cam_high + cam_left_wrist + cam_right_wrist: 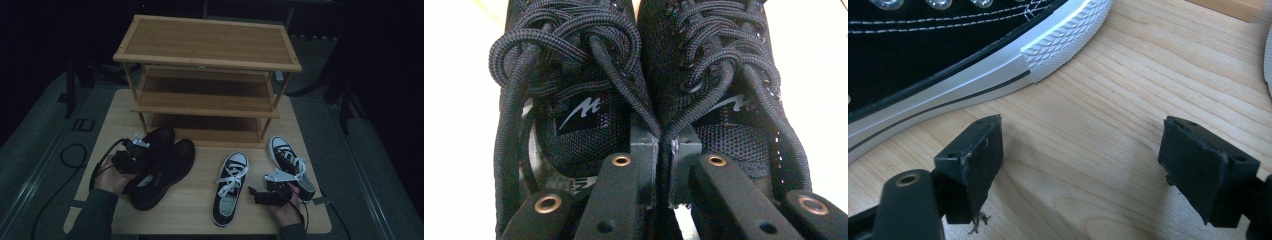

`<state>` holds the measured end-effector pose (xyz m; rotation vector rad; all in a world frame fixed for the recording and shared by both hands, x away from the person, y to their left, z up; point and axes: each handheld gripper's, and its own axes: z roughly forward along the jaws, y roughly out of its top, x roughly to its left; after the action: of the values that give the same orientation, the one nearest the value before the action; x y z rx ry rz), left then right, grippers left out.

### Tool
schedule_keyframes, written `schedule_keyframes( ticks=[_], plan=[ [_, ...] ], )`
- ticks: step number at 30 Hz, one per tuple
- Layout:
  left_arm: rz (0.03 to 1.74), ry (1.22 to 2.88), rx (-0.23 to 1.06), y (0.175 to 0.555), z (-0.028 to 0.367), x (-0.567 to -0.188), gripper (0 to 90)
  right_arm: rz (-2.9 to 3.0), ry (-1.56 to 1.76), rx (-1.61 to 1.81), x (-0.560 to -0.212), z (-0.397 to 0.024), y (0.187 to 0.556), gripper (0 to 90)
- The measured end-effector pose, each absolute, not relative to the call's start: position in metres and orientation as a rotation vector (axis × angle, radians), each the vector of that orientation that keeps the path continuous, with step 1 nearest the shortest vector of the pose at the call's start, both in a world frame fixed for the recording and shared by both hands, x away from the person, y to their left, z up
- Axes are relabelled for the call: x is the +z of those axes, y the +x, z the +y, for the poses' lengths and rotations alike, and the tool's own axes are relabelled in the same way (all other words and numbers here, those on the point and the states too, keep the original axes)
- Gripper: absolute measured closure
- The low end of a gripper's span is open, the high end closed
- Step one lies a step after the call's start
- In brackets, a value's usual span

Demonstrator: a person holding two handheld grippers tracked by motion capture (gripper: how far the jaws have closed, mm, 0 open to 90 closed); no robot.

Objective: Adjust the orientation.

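Pinching the two inner collars of the black shoe pair (159,167), left gripper (131,156) sits at 9 o'clock on the tabletop (190,210), jaws drawn narrow. In the left gripper view its pads (644,150) press together on the touching inner edges of both black shoes (634,90), laces looped above, a white logo on each tongue. No earlier look to compare. Black pair lies side by side, toes pointing toward 1 o'clock, just in front of the wooden shoe rack (207,75) at 12 o'clock; one toe is close to the rack's bottom shelf.

Right gripper (260,195) at 5 o'clock, held in the person's right hand (287,210), jaws wide, nothing between them. Right gripper view: pads (980,160) hover over bare wood, apart from the white rubber sole of a black-and-white sneaker (948,60) at 11 o'clock of that view.

Two black-and-white sneakers with white laces: one (230,187) at 6 o'clock, toe toward the rack, just left of the right gripper; the other (291,165) at 4 o'clock, angled, right beside and partly behind that gripper. Sneakers are apart from each other, well apart from the black pair. Left hand (112,177) wraps the left gripper's body; cable trails off the tabletop's left edge.
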<state>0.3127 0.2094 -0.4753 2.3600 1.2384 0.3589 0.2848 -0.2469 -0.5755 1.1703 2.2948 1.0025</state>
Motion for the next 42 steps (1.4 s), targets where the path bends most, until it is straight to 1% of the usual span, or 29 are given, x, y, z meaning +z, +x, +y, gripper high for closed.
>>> schedule_keyframes(
  ticks=[9, 23, 42],
  plan=[
    [1.221, 2.358, 0.392, 0.309, 0.207, -0.472, 84.9, 2.295, 1.17, 1.003, -0.575, -0.247, 0.285, 18.1],
    [1.212, 2.349, 0.405, 0.31, 0.2, -0.469, 84.9, 2.295, 1.17, 1.003, -0.575, -0.247, 0.285, 18.1],
    [1.178, 2.343, 0.421, 0.321, 0.185, -0.46, 84.8, 2.295, 1.168, 1.002, -0.575, -0.247, 0.285, 18.1]
  ],
)
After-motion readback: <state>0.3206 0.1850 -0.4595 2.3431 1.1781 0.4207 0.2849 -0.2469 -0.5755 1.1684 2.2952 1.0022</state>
